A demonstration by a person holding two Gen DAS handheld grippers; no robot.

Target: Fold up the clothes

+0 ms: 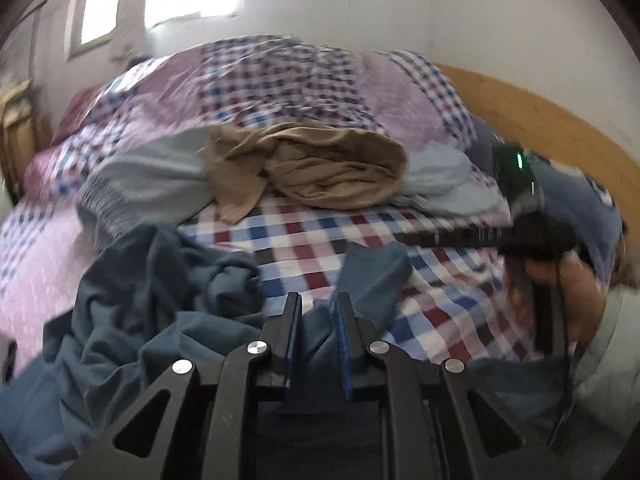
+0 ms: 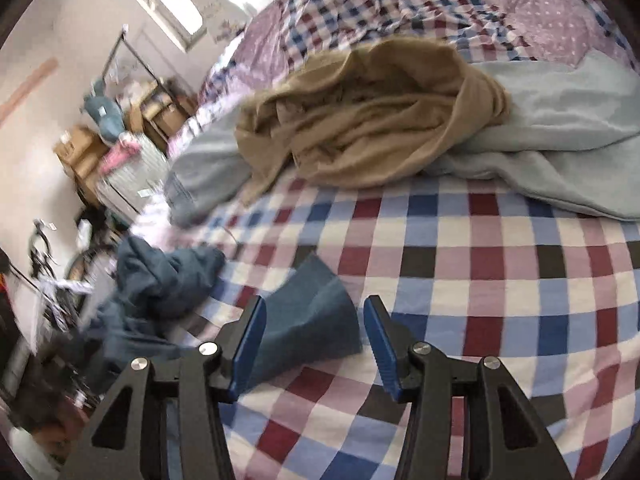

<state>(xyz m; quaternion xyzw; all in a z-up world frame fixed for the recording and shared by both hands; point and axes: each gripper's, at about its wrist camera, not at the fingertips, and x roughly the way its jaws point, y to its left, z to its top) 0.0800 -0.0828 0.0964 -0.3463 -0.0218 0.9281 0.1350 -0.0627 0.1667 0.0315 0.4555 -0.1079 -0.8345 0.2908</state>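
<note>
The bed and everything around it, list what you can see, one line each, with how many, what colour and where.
Teal garment: one, dark teal, crumpled at the near edge of the bed, a fold of it between the left gripper's pads.
Tan garment: one, tan, heaped mid-bed.
Pale blue garment: one, light blue, under the tan one.
Checked sheet: one, red, blue and white.
Quilt: one, purple checks, bunched behind.
Headboard: one, wooden, right.
Left gripper: black, blue pads, shut on the fabric.
Right gripper: open over a teal corner.
</note>
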